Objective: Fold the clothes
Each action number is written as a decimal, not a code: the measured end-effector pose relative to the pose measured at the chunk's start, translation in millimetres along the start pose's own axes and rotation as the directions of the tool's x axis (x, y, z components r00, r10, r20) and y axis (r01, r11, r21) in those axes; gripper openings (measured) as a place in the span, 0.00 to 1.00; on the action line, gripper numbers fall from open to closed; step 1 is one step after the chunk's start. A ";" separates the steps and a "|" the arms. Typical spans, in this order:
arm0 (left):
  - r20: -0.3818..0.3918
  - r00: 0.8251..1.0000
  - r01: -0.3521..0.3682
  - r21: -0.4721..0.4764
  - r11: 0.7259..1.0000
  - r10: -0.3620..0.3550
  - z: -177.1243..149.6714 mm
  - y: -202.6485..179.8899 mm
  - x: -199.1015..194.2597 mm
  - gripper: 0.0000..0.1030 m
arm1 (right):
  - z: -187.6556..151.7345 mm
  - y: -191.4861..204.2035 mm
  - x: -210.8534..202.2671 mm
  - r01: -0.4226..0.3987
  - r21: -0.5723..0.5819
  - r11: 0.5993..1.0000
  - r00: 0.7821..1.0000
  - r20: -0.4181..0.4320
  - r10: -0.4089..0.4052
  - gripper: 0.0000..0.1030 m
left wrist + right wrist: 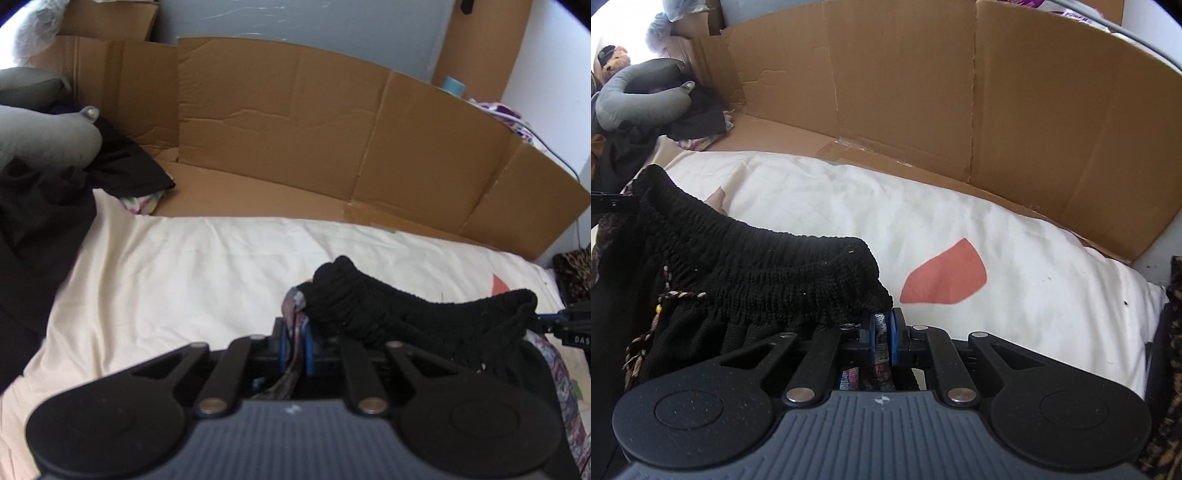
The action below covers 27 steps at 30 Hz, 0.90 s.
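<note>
A garment with a black smocked waistband [388, 310] and patterned fabric hangs stretched between both grippers above the cream bedsheet [166, 266]. My left gripper [294, 332] is shut on one end of the waistband, patterned cloth pinched between its blue pads. My right gripper [882, 332] is shut on the other end; the waistband [757, 269] runs off to its left. The right gripper's tip shows at the right edge of the left wrist view [569, 328]. The garment's lower part hangs out of sight below.
A flattened cardboard wall [295, 129] stands along the far side of the bed. A pile of dark clothes [44, 192] and a grey neck pillow [639, 99] lie at the left. The sheet has a red patch [945, 277]. Leopard-print fabric [1167, 369] is at the right.
</note>
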State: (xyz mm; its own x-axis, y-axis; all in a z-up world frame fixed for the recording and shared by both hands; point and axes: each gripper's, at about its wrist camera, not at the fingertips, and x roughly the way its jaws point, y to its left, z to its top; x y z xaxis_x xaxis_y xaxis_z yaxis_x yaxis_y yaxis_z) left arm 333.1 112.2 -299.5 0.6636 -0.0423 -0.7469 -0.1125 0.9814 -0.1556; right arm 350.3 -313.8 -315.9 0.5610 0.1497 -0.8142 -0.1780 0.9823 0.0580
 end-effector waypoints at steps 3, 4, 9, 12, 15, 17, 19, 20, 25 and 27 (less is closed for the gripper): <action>0.001 1.000 -0.009 -0.003 1.000 0.009 2.7 4.9 5.6 0.10 | 7.8 1.5 8.4 0.008 -0.003 1.000 1.000 -0.001 -0.008 0.05; 0.002 1.000 -0.013 -0.007 1.000 0.013 4.1 6.5 7.3 0.10 | 10.4 2.0 11.2 0.011 -0.004 1.000 1.000 -0.001 -0.011 0.05; 0.008 0.999 -0.032 -0.011 0.999 0.032 14.3 9.9 17.8 0.10 | 23.4 4.5 25.2 0.024 -0.008 1.000 1.000 -0.003 -0.024 0.05; -0.003 0.999 -0.045 -0.017 0.999 0.045 22.6 12.8 28.1 0.10 | 31.7 5.7 33.6 0.032 -0.010 0.999 0.999 -0.006 -0.032 0.05; 0.001 0.998 -0.056 -0.016 0.998 0.056 30.9 15.3 32.0 0.10 | 42.2 5.7 39.9 0.040 -0.004 0.999 0.999 -0.012 -0.040 0.05; 0.010 0.998 -0.065 -0.012 0.998 0.066 35.4 16.0 32.7 0.10 | 49.3 7.2 43.1 0.045 -0.009 0.999 0.999 -0.010 -0.045 0.05; 0.015 0.997 -0.074 -0.021 0.997 0.075 38.7 18.8 33.2 0.10 | 55.7 8.6 46.3 0.045 -0.011 0.999 0.999 -0.005 -0.045 0.05; 0.019 0.997 -0.079 -0.026 0.997 0.080 39.5 20.2 33.7 0.10 | 59.0 9.3 47.8 0.046 -0.011 0.999 0.999 -0.003 -0.046 0.05; 0.028 0.994 -0.108 -0.070 0.992 0.110 39.4 29.3 38.5 0.10 | 72.5 14.9 59.8 0.048 -0.018 0.999 0.999 0.003 -0.047 0.05; 0.026 0.993 -0.116 -0.079 0.990 0.119 39.4 31.5 43.7 0.10 | 77.1 17.0 65.6 0.051 -0.023 0.998 0.999 0.004 -0.051 0.05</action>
State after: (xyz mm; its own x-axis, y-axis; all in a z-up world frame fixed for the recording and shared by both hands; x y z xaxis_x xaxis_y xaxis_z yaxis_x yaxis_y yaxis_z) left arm 387.6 148.6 -311.5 0.6649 0.0794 -0.7427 -0.2467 0.9619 -0.1181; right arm 446.4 -278.6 -323.8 0.5722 0.1003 -0.8140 -0.1682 0.9858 0.0033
